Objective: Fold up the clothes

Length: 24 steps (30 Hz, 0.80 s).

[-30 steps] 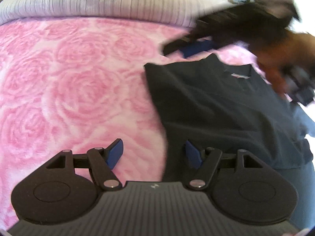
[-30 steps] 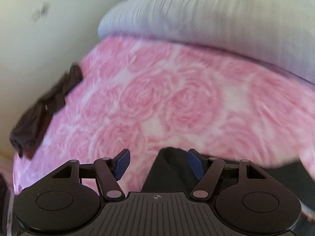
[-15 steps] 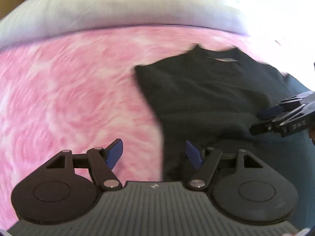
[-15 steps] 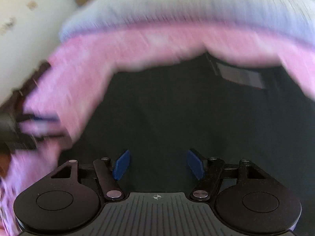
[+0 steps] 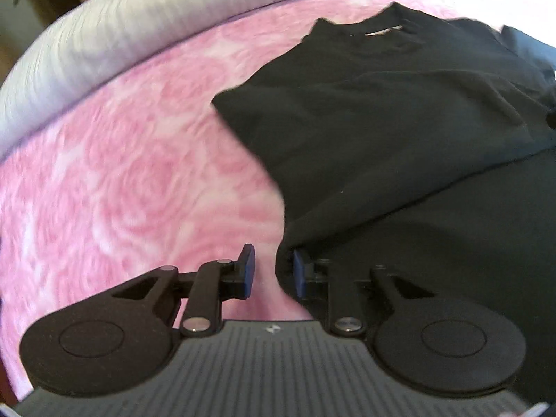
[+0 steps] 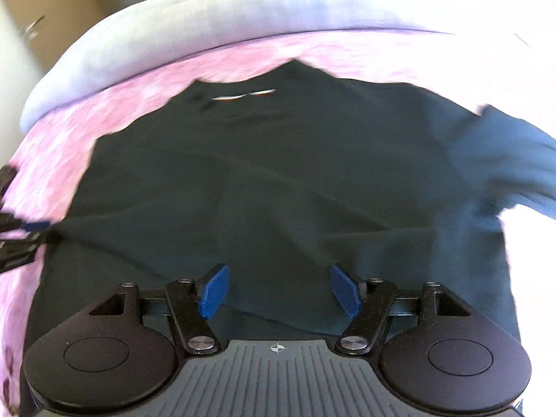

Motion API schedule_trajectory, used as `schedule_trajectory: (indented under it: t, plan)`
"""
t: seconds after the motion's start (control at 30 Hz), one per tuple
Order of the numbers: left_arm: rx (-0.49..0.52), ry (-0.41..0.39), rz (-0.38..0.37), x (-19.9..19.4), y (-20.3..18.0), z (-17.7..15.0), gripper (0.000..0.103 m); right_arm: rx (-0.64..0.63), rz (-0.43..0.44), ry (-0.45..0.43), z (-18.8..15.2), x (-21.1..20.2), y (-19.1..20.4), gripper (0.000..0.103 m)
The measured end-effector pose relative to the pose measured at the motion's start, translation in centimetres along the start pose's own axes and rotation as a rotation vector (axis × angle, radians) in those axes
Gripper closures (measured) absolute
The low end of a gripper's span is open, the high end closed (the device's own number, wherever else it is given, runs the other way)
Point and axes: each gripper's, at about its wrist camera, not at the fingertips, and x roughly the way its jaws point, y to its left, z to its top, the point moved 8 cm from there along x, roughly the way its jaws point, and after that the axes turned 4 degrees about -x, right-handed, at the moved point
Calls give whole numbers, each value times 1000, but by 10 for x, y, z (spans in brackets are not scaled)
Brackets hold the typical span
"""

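A dark T-shirt [image 5: 382, 121] lies flat on the pink rose blanket [image 5: 121, 173], collar and neck label toward the far side. My left gripper [image 5: 271, 271] is at the shirt's left edge with its jaws closing. A bunched fold of that edge sits between them against the right pad, and a gap of blanket still shows beside the left pad. My right gripper [image 6: 278, 292] hovers open over the lower middle of the T-shirt [image 6: 278, 173], nothing between its pads. In the right wrist view the left gripper [image 6: 38, 234] shows at the shirt's left edge.
A pale striped bolster [image 5: 121, 27] runs along the far side of the blanket [image 6: 52, 146], also the bolster [image 6: 243, 10]. Wooden furniture [image 6: 52, 0] stands beyond it at the upper left. Bright glare washes out the far right.
My left jaws have narrowed from wide open onto the shirt's left edge. The right gripper has swept from the bare blanket across onto the shirt, still open. Both views have rolled.
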Motion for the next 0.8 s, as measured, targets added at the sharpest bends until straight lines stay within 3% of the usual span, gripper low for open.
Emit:
schedule_trajectory:
  t: [0.1,0.2,0.43,0.53,0.6,0.8]
  plan:
    - [-113,21,-8,4,7,-2,82,38,-19,-12,2,-1,-10,34]
    - [-137,31,3,3,5,-2,82,90,-3,30,-6,5,-19,34]
    - [-80,51,22,-26,-3,-7,81,262,10,21,-26,-16,-49,34]
    - [-70,39,15,-46,-14,-5,70,271,8,47,-27,-25,-49,34]
    - [-40,27,-15,-55,-29,0,64,300,-25,56,-30,-34,-54,34]
    - [125,-20,-146,-63,-90,16,60,465,-131,-12,-44,-74,-90,34]
